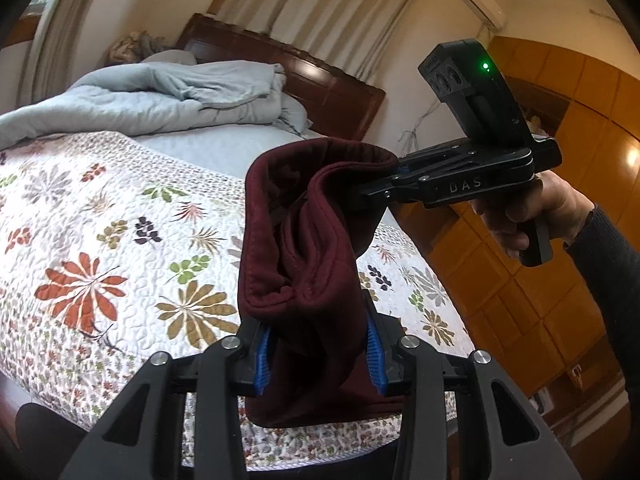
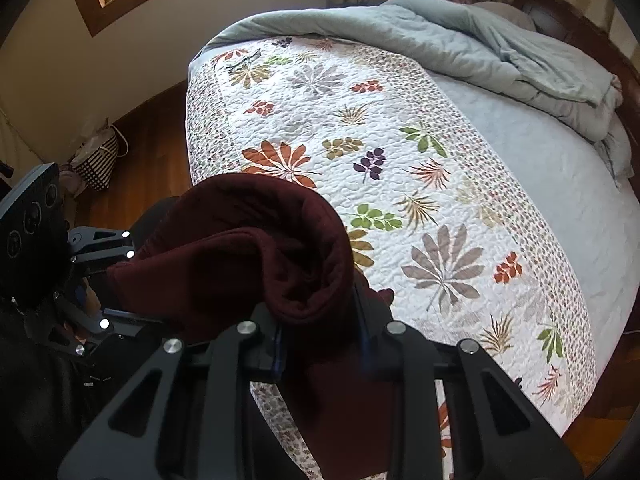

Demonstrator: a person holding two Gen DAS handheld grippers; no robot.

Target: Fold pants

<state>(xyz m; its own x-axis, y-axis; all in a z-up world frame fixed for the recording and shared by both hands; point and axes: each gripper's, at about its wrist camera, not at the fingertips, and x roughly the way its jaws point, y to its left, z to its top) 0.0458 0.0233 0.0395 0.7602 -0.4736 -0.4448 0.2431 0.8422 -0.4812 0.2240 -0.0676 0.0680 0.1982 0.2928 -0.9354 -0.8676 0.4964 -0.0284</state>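
The dark maroon pants (image 1: 304, 240) hang bunched in the air above the bed, held up between both grippers. In the left wrist view my left gripper (image 1: 320, 348) is shut on a thick fold of them, its blue pads (image 1: 262, 360) pressing the cloth from both sides. My right gripper (image 1: 386, 184) comes in from the right, held by a hand (image 1: 516, 216), and pinches the upper edge of the cloth. From the right wrist camera, the right gripper (image 2: 322, 340) is shut on the pants (image 2: 240, 248), and the left gripper (image 2: 110, 280) grips them at the left. The lower part of the pants hangs out of view.
A floral quilt (image 1: 100, 240) covers the bed (image 2: 540, 168) below. A crumpled blue-grey duvet (image 2: 480, 48) lies by the dark wooden headboard (image 1: 328, 84). Wooden wardrobe doors (image 1: 540, 280) stand to the right. A checked bag (image 2: 96, 160) sits on the wooden floor near the window wall.
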